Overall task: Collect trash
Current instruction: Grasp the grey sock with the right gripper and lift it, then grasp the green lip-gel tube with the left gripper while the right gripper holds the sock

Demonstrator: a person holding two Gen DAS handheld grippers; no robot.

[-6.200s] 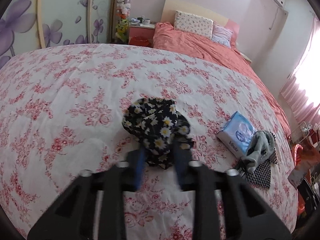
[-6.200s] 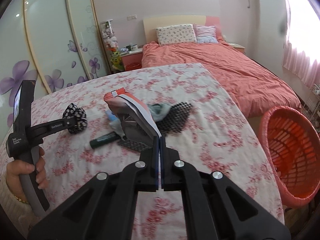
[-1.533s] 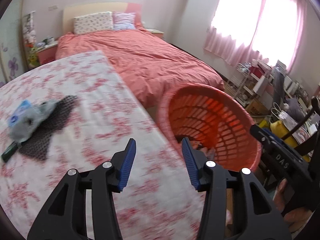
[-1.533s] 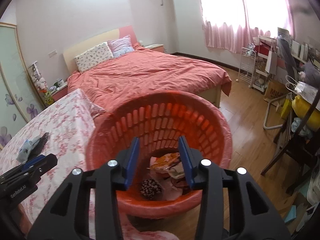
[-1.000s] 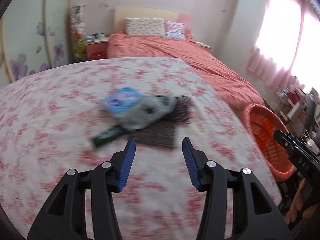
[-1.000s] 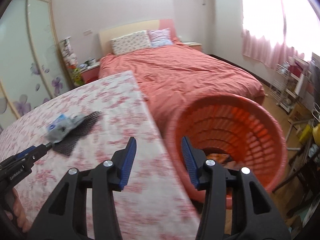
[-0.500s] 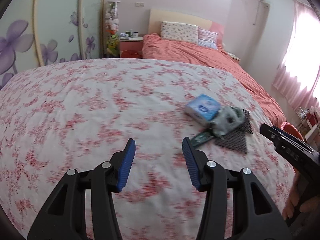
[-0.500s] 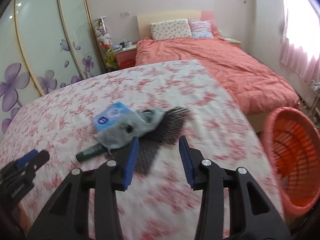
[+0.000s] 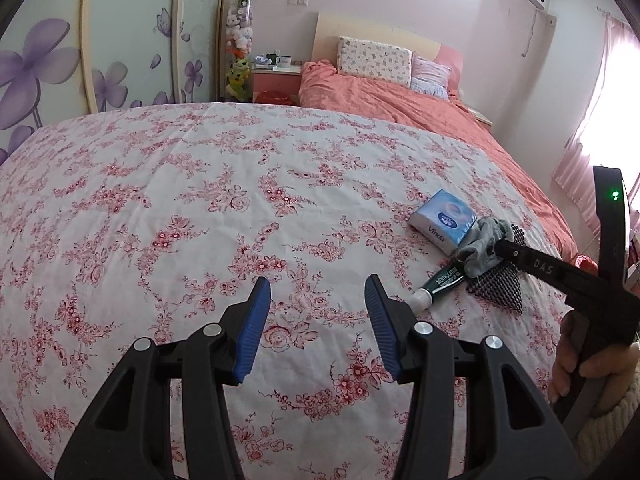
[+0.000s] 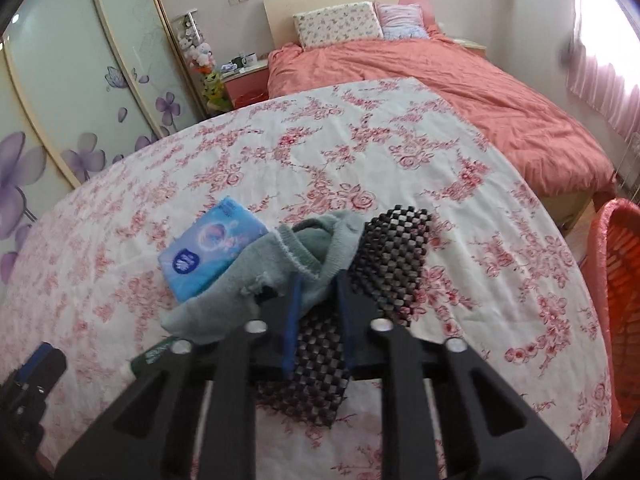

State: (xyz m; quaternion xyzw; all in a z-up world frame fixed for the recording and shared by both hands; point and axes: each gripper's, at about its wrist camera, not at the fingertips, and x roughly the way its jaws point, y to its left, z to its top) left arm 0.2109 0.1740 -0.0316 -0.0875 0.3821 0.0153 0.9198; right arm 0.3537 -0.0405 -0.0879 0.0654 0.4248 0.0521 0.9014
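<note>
A grey sock (image 10: 280, 276) lies on a black mesh mat (image 10: 384, 256) beside a blue tissue pack (image 10: 212, 248) on the floral tablecloth (image 10: 360, 152). A green tube (image 9: 440, 284) lies under the sock. My right gripper (image 10: 316, 284) is open, its jaws either side of the sock's edge, low over the mat. My left gripper (image 9: 316, 308) is open and empty above bare cloth, left of the pile. The sock (image 9: 484, 246), the pack (image 9: 442, 220) and the right gripper's body also show in the left wrist view.
An orange laundry basket (image 10: 616, 296) stands on the floor off the table's right edge. A bed with a coral cover (image 10: 460, 80) lies beyond the table. A wardrobe with purple flowers (image 9: 80, 60) is at the left.
My right gripper has moved forward and down to the sock and its jaws have narrowed around it. My left gripper has shifted slightly; the pile now sits further right in its view.
</note>
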